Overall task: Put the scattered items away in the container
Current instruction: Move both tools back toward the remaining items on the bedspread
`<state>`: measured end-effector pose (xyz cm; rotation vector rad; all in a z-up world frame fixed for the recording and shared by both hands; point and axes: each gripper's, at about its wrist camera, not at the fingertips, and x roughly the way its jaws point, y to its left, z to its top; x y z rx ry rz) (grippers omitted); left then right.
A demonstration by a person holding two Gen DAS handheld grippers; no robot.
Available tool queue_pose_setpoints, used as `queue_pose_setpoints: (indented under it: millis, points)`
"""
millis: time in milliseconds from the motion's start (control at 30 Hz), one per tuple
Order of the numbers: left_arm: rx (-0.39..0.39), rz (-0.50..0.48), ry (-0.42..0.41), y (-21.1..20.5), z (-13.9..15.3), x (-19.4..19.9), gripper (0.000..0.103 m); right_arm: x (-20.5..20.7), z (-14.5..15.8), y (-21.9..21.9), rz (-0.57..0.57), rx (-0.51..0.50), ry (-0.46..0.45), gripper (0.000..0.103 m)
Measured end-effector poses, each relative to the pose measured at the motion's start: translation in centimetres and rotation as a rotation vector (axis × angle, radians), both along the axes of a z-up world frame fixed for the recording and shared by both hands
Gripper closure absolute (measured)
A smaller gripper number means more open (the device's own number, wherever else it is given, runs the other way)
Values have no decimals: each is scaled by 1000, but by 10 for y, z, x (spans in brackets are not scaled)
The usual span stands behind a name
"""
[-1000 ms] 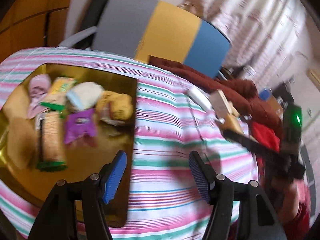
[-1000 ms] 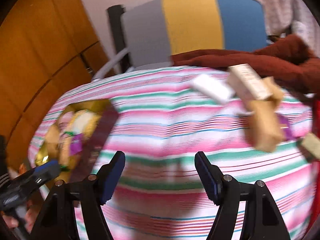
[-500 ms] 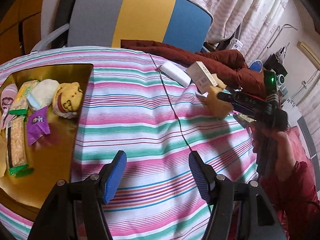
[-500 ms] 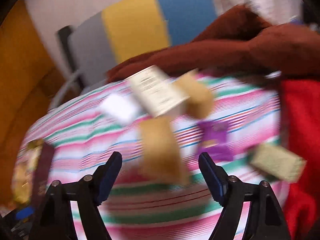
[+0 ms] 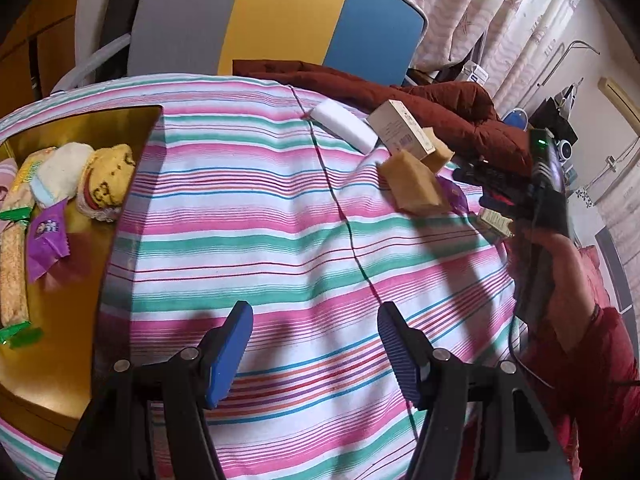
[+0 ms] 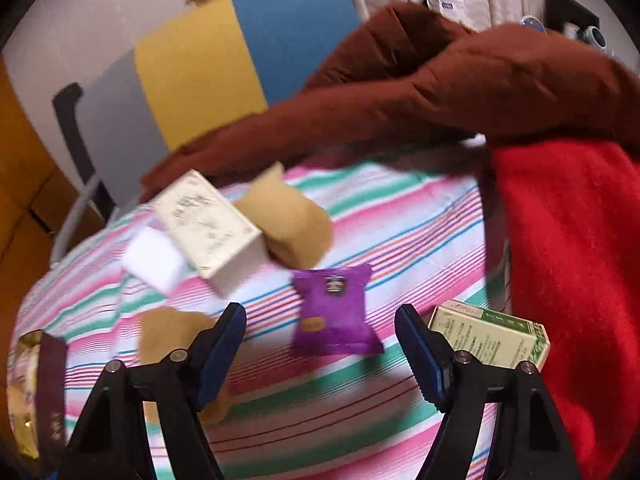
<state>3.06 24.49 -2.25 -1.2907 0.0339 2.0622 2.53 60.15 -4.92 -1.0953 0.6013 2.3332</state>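
On the striped cloth point(image 5: 248, 216) the loose items lie together near the far right side, well apart from the golden tray point(image 5: 60, 368) at the left, which already holds some snacks and small soft things. The right gripper point(image 6: 320, 344) hangs above this group with its jaws apart and nothing between the pads; the jaws have just been opening. Directly ahead of it lies the purple packet point(image 6: 334, 312), and this seems to be the next thing to take. The green-and-cream box point(image 6: 490, 338) sits just beside the right finger, and a tan sponge point(image 6: 176, 336) is partly hidden behind the left finger. Further back are the cream box point(image 6: 210, 222), the white block point(image 6: 156, 258) and another tan sponge point(image 6: 290, 222), close to the brown cloth point(image 6: 440, 92).

The left gripper point(image 5: 314, 352) is also released and empty, over bare cloth between the tray and the group.

The risk is probably in the crowding: if the right gripper descends a little off centre, one finger may land on the green-and-cream box or push the sponge. The packet is flat and smooth, so the pads could slide over it or pinch the soft cloth together with it
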Motion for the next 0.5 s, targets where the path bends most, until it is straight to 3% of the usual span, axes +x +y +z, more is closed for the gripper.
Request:
queue_pose_setpoints:
  millis: [100,167,267,500]
  points:
    - [-9,-18,0,10,-1,0,37,-17,-14,2,25,-12,-50,28]
    - [-16,-26,10,17,-1,0,37,-24,-25,2,55,-20,-88,45]
    - [-15,-35,8,29,-2,-2,37,-25,-31,6,53,-18,-118,54]
    - [-16,-64,-1,78,-5,-9,37,-14,-28,11,30,-56,-141,57]
